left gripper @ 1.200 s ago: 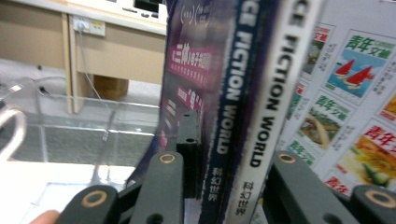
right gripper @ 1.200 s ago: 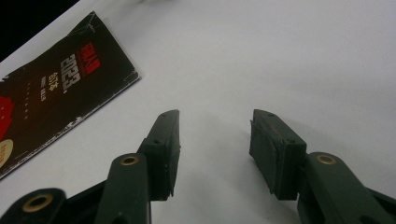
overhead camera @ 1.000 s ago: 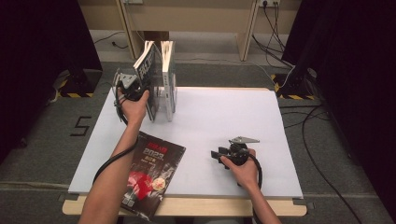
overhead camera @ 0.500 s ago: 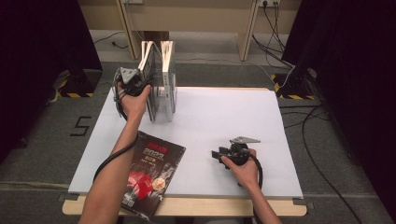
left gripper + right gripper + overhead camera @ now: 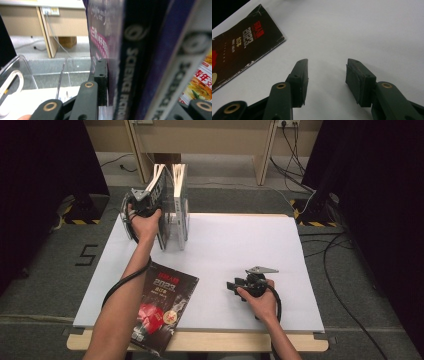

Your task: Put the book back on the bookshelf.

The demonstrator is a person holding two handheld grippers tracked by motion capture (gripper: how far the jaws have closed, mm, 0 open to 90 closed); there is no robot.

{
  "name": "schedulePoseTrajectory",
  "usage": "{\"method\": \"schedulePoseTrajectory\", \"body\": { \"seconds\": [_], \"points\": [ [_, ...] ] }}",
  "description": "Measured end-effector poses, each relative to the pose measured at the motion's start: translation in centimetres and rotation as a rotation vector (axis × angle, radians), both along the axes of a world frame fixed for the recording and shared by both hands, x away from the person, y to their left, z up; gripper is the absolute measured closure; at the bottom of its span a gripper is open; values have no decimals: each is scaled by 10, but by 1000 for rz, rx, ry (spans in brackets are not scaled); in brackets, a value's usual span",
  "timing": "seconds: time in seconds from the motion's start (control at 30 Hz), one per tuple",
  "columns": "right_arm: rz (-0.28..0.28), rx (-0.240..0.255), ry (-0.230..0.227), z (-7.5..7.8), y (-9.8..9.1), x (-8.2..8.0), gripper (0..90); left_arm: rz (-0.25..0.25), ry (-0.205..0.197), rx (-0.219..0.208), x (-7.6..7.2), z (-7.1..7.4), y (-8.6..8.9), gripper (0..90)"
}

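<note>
Several magazines [image 5: 159, 185] stand in a clear acrylic holder [image 5: 172, 227] at the table's far left. My left gripper [image 5: 150, 212] reaches into them from the left. In the left gripper view its jaws [image 5: 150, 87] have just been closing on a bundle of plastic-wrapped magazines [image 5: 130, 65], and one pad [image 5: 101, 75] presses against the wrapper. A second upright bundle [image 5: 180, 195] stands just to the right. My right gripper [image 5: 235, 286] rests on the white table near the front, open, with nothing between its fingers [image 5: 327, 72].
A black magazine with red print [image 5: 162, 305] lies flat at the front left, overhanging the table edge; its corner [image 5: 239, 42] is left of my right gripper. The white table top [image 5: 240, 240] spreads between the holder and the right hand. Cables lie on the floor.
My left hand has risen slightly at the holder, and the left bundle of magazines stands a little more upright than a second ago. The right hand has not moved.
</note>
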State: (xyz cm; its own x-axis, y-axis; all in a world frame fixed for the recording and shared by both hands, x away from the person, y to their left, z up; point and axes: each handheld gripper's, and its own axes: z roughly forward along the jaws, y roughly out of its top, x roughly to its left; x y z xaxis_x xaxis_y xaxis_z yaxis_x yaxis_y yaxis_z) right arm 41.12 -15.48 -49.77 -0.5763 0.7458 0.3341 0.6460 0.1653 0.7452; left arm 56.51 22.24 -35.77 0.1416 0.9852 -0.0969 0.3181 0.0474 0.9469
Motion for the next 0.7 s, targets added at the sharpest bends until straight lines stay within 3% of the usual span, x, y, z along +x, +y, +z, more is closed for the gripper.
{"method": "schedulePoseTrajectory", "body": {
  "seconds": [0.1,0.23,0.47,0.63,0.7],
  "points": [
    [1,2,5,0,0,0,528,-14,-23,-14,2,-1,1,756],
    [0,9,7,0,-1,1,528,-6,-92,-29,2,-8,5,760],
    [3,14,7,0,-2,1,529,-5,-170,56,4,-13,-5,760],
    [3,9,5,0,-2,1,529,-40,-184,110,1,-18,-10,755],
    [2,7,-1,0,-1,1,529,-49,-177,82,-1,-19,-9,746]
  ]
}}
